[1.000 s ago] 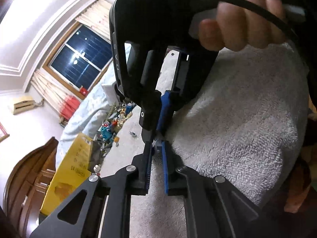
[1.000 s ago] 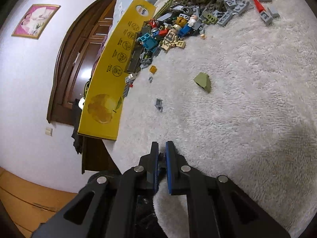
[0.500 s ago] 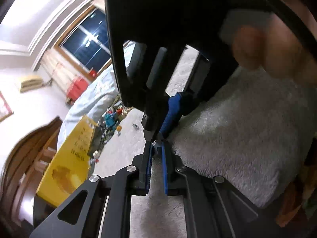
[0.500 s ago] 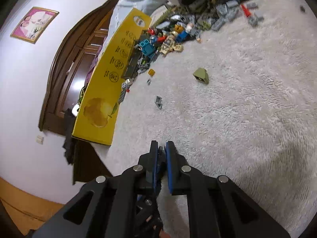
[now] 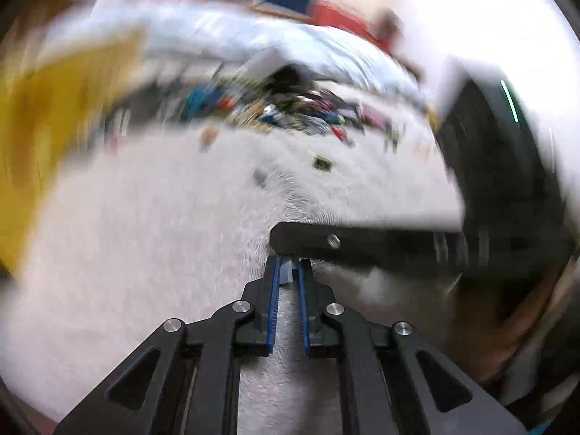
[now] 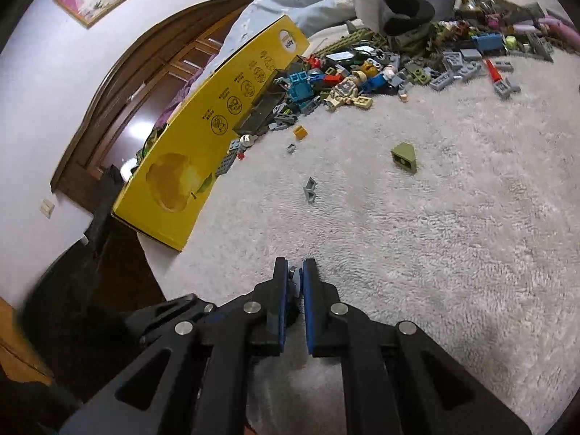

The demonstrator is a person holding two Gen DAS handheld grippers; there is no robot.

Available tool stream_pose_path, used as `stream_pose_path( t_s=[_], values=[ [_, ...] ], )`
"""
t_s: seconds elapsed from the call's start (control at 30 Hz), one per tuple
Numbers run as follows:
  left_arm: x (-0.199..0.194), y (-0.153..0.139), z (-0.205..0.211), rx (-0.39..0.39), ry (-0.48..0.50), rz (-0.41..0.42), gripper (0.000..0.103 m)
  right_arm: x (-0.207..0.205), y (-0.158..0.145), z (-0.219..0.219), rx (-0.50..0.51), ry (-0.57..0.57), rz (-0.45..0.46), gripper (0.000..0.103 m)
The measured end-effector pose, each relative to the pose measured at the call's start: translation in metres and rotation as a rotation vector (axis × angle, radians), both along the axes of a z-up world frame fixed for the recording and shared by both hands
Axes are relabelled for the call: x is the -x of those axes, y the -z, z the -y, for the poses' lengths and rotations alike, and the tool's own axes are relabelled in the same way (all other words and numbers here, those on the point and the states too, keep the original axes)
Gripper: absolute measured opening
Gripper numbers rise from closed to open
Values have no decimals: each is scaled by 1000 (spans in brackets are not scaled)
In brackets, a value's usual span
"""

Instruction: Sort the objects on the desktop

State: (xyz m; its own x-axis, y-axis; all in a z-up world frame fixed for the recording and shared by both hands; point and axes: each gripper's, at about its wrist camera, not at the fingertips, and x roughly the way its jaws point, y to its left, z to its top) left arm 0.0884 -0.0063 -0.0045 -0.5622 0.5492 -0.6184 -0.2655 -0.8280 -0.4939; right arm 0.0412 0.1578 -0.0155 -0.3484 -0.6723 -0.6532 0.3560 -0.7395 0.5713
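Held a small grey brick (image 5: 286, 272) narrowly at the tips of the left gripper (image 5: 288, 264), blue pads on either side of it, jaws just eased a shade wider yet touching the brick. Gripped a grey studded piece (image 6: 295, 278) likewise in the right gripper (image 6: 295, 266), jaws near closed on it. Hung both above the white fleecy cloth (image 6: 435, 253). Lay further out an olive wedge brick (image 6: 404, 157) and a grey bracket piece (image 6: 310, 190), well apart. Sprawled beyond them a pile of bricks (image 6: 362, 76), hard against a yellow box (image 6: 217, 130). Blurred badly through the left view
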Motion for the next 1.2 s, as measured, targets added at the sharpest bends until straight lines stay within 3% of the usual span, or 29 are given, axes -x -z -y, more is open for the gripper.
stream_pose_path(
  t_s=[0.1, 0.13, 0.17, 0.2, 0.27, 0.53, 0.67, 0.73, 0.87, 0.93, 1.07, 1.2],
  values=[
    [7, 19, 36, -341, -84, 154, 7, -1, 0, 4, -22, -2, -22, 4],
    [5, 19, 41, -405, -110, 166, 8, 0, 2, 3, -31, -1, -21, 4],
    [2, 20, 44, -419, -127, 174, 8, 0, 3, 3, -24, -1, -22, 4],
    [-1, 20, 47, -401, -134, 161, 8, -1, 3, 3, -29, -2, -29, 4],
    [-6, 13, 37, -284, -115, 110, 8, -1, 4, 4, -30, -4, -31, 5],
    [-40, -15, -30, 296, -4, -213, 9, 19, 17, -22, 192, 14, 170, 6],
    [-45, -9, -51, 515, 21, -321, 16, 21, 18, -25, 219, 2, 192, 6],
    [-49, -8, -50, 559, 20, -348, 23, 21, 17, -25, 218, 3, 192, 6],
    [-36, -9, -40, 496, 3, -310, 35, 23, 17, -27, 242, 8, 219, 6],
    [-30, -8, -42, 506, 30, -334, 35, 23, 17, -27, 245, 10, 227, 6],
    [-33, -4, -60, 641, 90, -430, 34, 25, 17, -29, 251, 16, 247, 6],
    [-35, -7, -71, 661, 130, -463, 31, 29, 22, -33, 300, 24, 305, 8]
  ],
)
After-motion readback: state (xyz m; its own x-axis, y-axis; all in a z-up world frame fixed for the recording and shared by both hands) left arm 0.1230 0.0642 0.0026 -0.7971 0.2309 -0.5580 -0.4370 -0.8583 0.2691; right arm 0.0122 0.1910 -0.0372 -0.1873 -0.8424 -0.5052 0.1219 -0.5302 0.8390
